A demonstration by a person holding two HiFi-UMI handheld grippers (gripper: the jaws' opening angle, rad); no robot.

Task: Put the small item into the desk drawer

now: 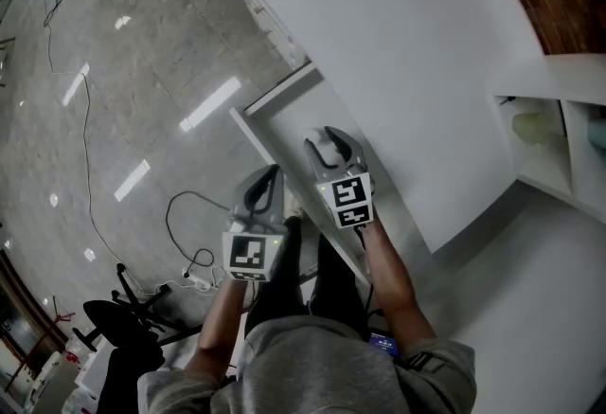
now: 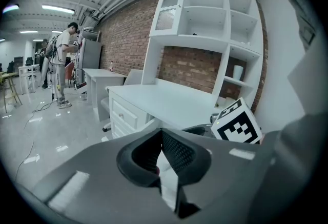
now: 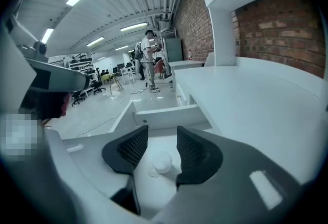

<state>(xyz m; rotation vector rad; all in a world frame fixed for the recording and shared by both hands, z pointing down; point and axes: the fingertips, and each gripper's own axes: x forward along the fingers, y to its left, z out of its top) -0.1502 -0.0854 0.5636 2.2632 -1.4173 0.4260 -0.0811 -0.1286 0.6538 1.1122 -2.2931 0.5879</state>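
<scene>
The desk's drawer (image 1: 275, 101) stands pulled out from the white desk (image 1: 398, 52). My right gripper (image 1: 331, 142) hangs over it. In the right gripper view a small white item (image 3: 161, 162) lies on the drawer's floor, with the drawer's wall (image 3: 166, 114) beyond it. The right gripper (image 3: 162, 138) is open above the item and its pads are clear of it. In the head view the gripper hides the item. My left gripper (image 1: 273, 173) hovers left of the drawer's side. Its fingertips meet, and the left gripper (image 2: 160, 138) holds nothing.
A white shelf unit (image 1: 559, 128) sits on the desk at the right, holding a pale green thing (image 1: 535, 126). A cable (image 1: 185, 213) and a black office chair (image 1: 114, 317) are on the shiny floor at the left. A person (image 2: 64, 64) stands far off.
</scene>
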